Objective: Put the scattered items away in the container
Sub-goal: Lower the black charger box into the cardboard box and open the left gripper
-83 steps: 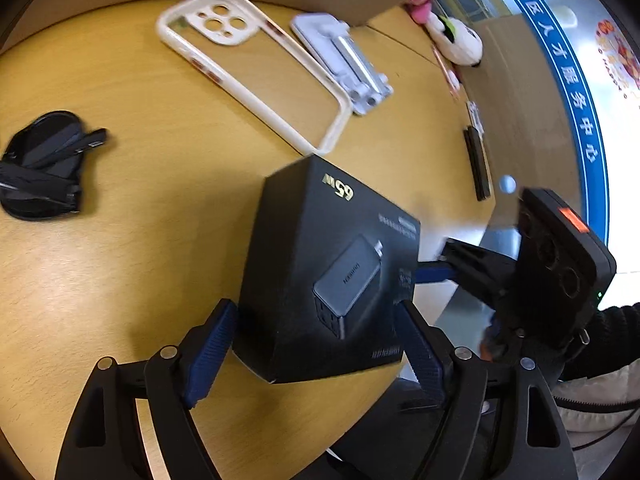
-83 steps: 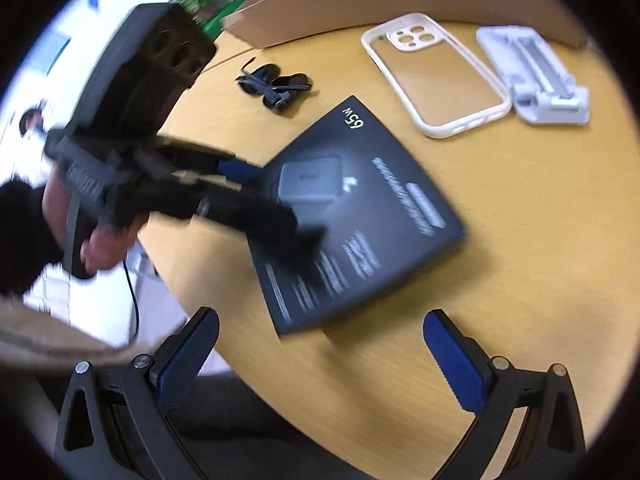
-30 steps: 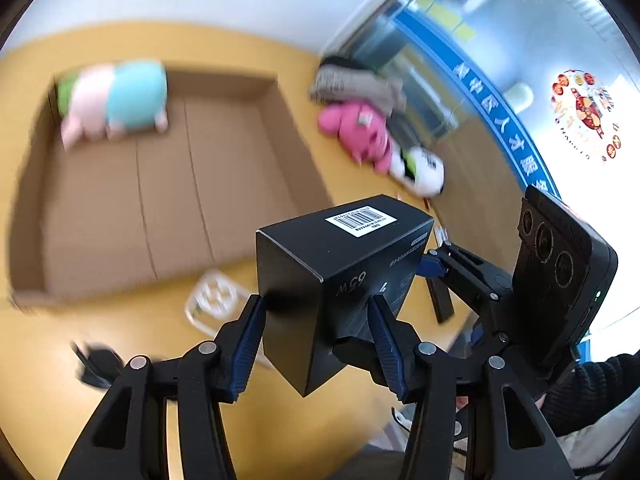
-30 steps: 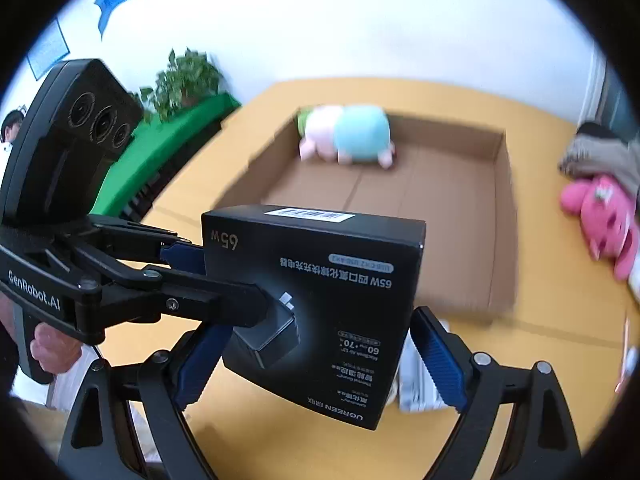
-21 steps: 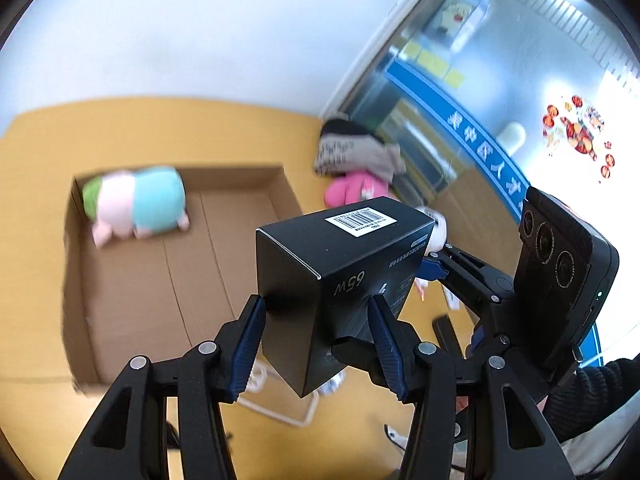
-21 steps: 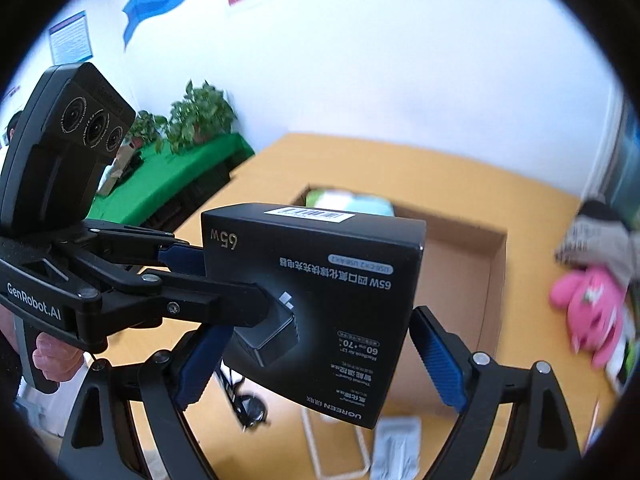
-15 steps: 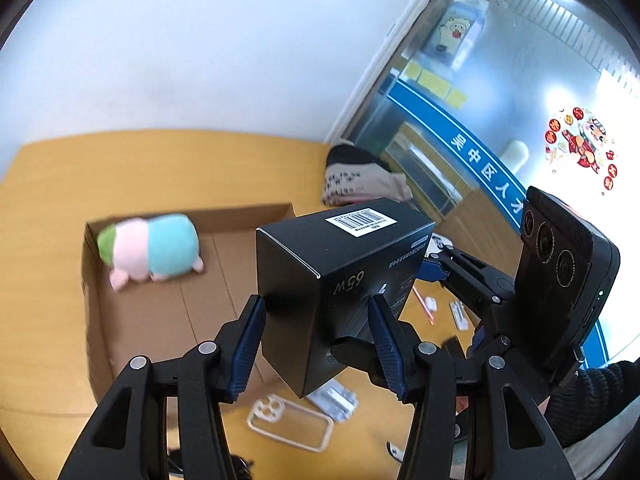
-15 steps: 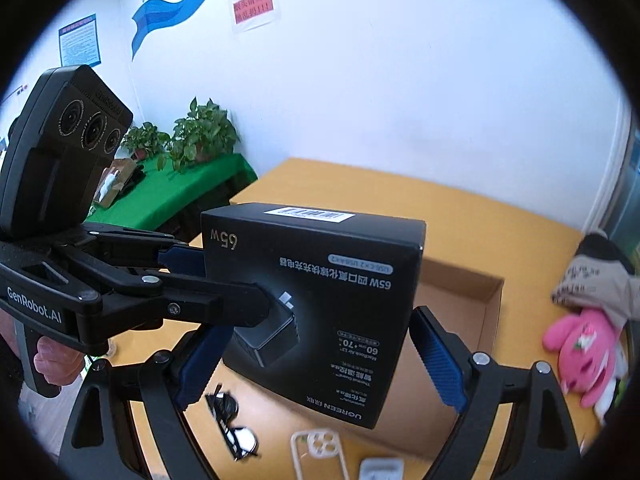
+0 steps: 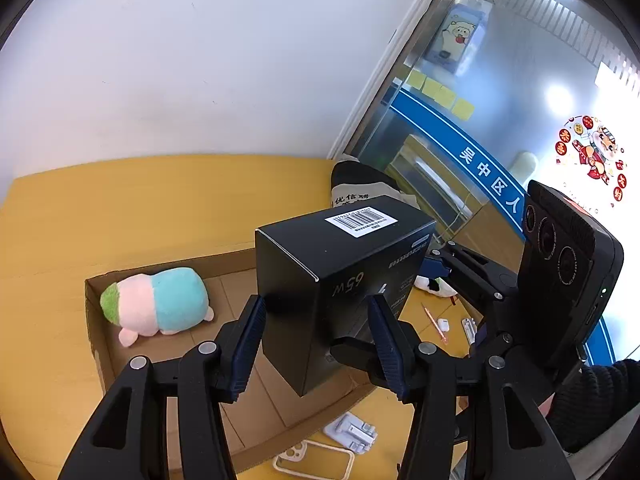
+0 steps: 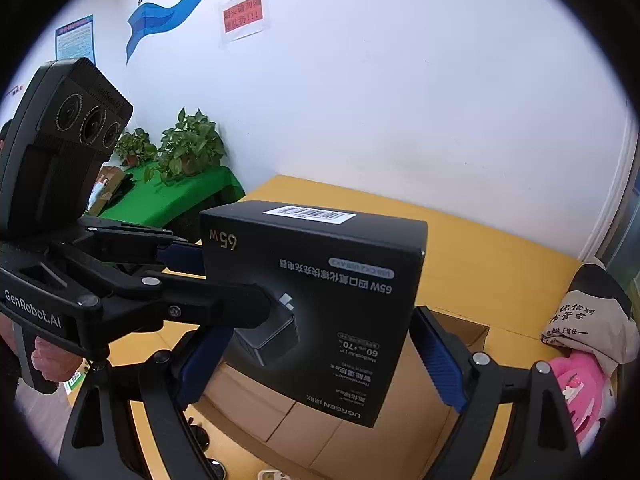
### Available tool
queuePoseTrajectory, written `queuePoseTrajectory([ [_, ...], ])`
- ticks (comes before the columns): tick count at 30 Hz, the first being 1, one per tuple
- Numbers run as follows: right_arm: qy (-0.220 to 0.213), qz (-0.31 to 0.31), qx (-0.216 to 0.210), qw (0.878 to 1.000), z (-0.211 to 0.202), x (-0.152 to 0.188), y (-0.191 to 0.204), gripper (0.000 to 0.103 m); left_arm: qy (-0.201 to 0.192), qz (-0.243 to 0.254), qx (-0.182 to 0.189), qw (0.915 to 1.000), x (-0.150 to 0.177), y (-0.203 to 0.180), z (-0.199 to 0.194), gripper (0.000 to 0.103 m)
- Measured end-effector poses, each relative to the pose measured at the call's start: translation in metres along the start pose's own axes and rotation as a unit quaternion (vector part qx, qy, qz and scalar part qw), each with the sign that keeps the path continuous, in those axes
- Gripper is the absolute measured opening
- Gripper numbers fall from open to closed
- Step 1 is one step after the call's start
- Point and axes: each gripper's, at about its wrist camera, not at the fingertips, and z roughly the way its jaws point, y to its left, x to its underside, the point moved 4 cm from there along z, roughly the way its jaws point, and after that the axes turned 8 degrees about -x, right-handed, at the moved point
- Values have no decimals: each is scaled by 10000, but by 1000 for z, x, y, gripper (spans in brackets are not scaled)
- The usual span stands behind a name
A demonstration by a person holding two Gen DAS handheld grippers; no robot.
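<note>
Both grippers' fingers, left (image 9: 316, 344) and right (image 10: 320, 364), clamp the black cardboard charger box (image 9: 340, 276). It has risen from the yellow wooden table (image 9: 132, 208) and now hangs above the open brown cardboard container (image 9: 96, 320); lowering and release remain.

- The left gripper (image 9: 316, 344) pointed downward, its fingers (image 9: 249, 346) clamped on something.
- The right gripper (image 10: 320, 364) did likewise, fingers (image 10: 438, 364) wide apart, gripping the same thing.

Black box (image 9: 320, 280) – pink, blue, green plush (image 9: 156, 300).
</note>
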Motion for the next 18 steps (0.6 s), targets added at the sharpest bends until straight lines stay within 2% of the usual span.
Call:
queuePoseTrajectory([
  [9,262,229,52,9994,35,8,-46,90,341,17,92,9994,-11,11,55,56],
  [18,661,567,51,9962,73,42,-92,90,756,-235,270,9965,0,27,121,56],
])
